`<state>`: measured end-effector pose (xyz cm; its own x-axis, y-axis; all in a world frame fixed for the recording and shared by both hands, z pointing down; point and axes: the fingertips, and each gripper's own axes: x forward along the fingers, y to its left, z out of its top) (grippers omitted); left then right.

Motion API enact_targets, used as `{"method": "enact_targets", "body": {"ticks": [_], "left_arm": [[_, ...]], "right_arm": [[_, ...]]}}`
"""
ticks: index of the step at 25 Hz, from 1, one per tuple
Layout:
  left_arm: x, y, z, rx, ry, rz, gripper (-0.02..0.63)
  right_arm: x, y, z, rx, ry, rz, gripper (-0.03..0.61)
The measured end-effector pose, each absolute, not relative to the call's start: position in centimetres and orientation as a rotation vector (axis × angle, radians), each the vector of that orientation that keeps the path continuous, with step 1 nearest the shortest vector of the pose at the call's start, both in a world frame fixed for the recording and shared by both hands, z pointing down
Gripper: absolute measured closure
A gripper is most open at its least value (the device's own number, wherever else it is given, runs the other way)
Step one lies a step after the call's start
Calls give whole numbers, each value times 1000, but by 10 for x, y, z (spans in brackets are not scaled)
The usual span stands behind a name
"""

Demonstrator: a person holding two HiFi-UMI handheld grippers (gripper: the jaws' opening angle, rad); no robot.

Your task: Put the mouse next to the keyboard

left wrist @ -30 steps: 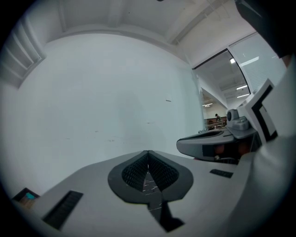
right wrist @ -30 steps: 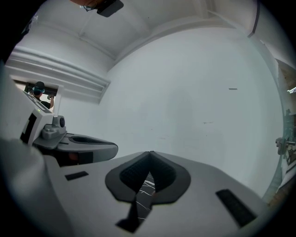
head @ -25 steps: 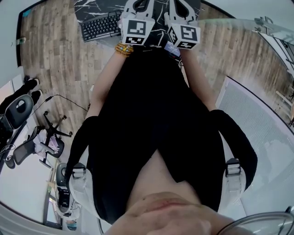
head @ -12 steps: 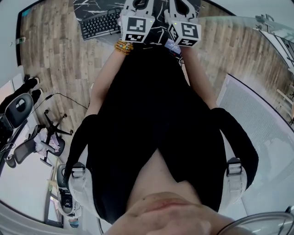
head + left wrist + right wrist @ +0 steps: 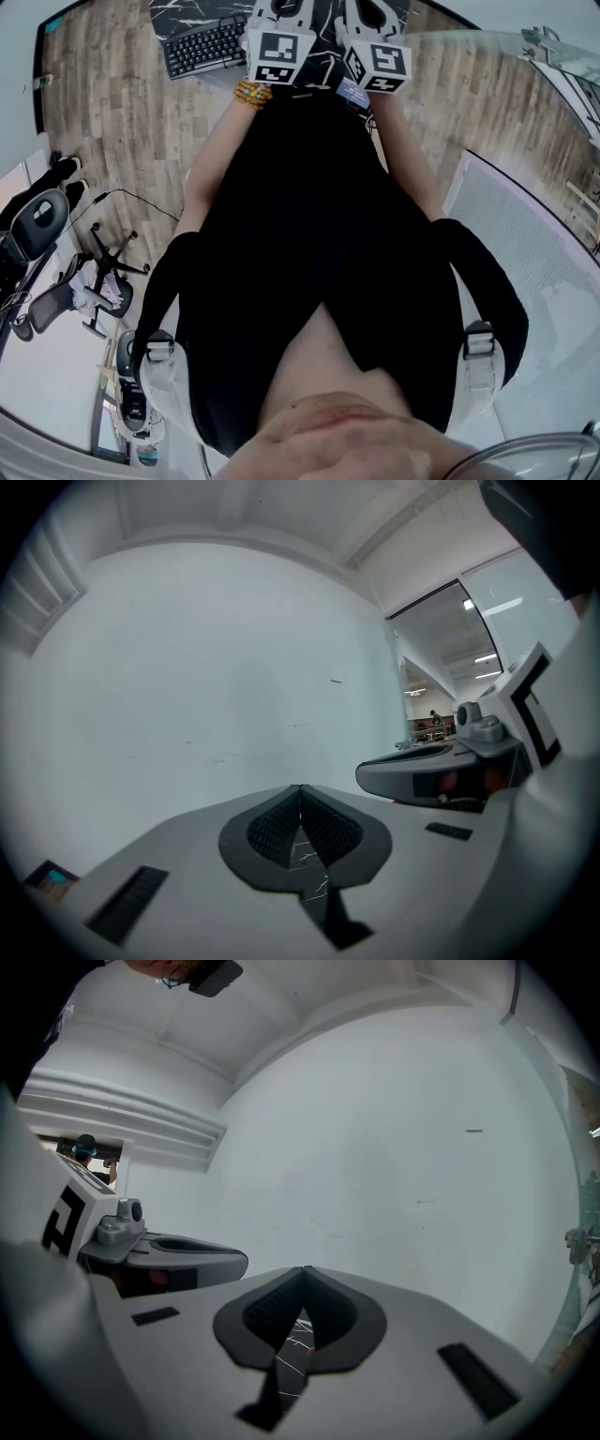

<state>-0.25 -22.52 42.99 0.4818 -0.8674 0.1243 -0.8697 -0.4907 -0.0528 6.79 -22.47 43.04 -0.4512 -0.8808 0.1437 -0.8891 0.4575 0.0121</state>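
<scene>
The mouse cannot be made out in any view. The black keyboard (image 5: 202, 47) lies at the far left of the dark, white-veined bench (image 5: 183, 14), at the top edge of the head view, just left of the person's left wrist with its bead bracelet (image 5: 251, 96).

The left hand-held gripper (image 5: 300, 799) is clenched. Its ribbed dark pads meet in one line with nothing between them, and only a sliver of the veined bench top shows through the slot below. The right hand-held gripper (image 5: 303, 1283) is likewise clenched on nothing, with the same veined surface in its slot.

Both are held side by side close in front of the person's body, near each other but apart, and each appears at the edge of the other's view. Their marker cubes (image 5: 278, 56) (image 5: 378, 67) face up toward the head camera. Both point about level at a plain pale wall (image 5: 216, 667).

Wood-patterned floor (image 5: 112, 122) surrounds the bench, and office chairs (image 5: 37, 230) stand well off to the person's left.
</scene>
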Motion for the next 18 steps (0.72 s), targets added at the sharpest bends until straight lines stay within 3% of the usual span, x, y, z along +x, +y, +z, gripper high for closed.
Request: {"method": "enact_targets", "body": {"ticks": [18], "left_arm": [[-3, -223, 434, 2678, -1569, 223, 600]], "right_arm": [[74, -220, 444, 1573, -2529, 148, 551]]}}
